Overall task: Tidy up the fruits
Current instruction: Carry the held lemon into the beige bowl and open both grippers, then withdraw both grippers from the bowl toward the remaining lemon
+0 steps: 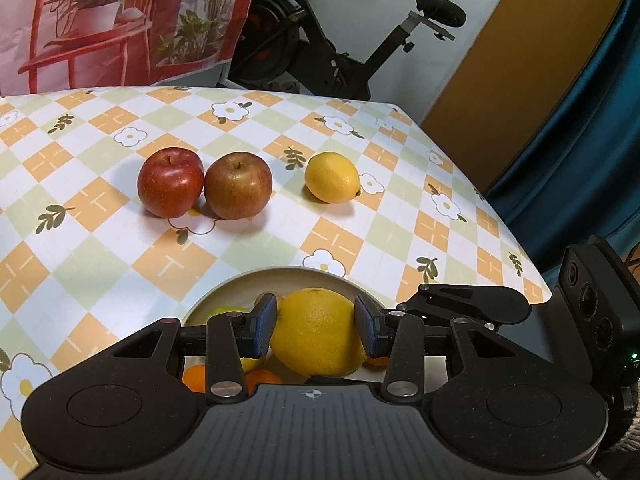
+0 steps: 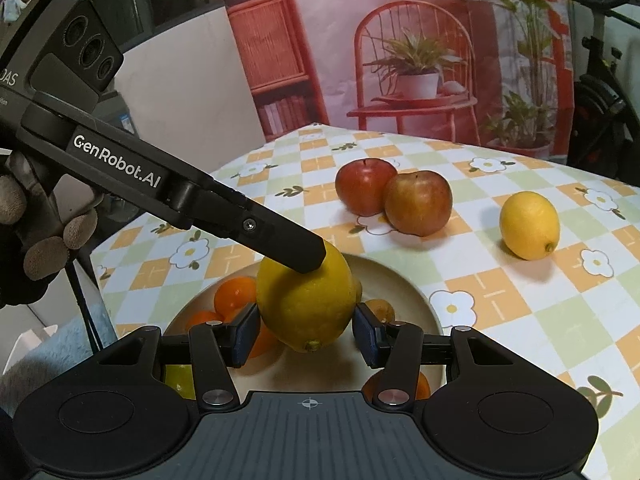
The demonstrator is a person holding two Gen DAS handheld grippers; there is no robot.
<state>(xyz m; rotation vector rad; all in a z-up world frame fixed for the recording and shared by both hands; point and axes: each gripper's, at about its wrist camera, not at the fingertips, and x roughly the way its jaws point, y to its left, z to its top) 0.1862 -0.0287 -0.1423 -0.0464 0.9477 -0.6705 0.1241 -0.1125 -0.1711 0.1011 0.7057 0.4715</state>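
Left claw (image 1: 316,330) clamped on lemon (image 1: 316,332) above bowl (image 1: 280,274); right claw (image 2: 306,334) wide around same lemon, pads apart from it.

White lettering reading "GenRobot.AI" runs along the black side of the left claw (image 2: 308,258) body as the right wrist view shows it, set on the slanted arm just behind its fingers. Farther up the same housing, at the picture's left edge beside the cluster of three round lenses, the cut-off letters "DAS" can be read; a smaller line of print beneath them is too tiny and cropped to make out. On a blue-and-white label (image 2: 127,124) behind that housing there is print, but it is too blurred to read. The left wrist view shows no legible writing.
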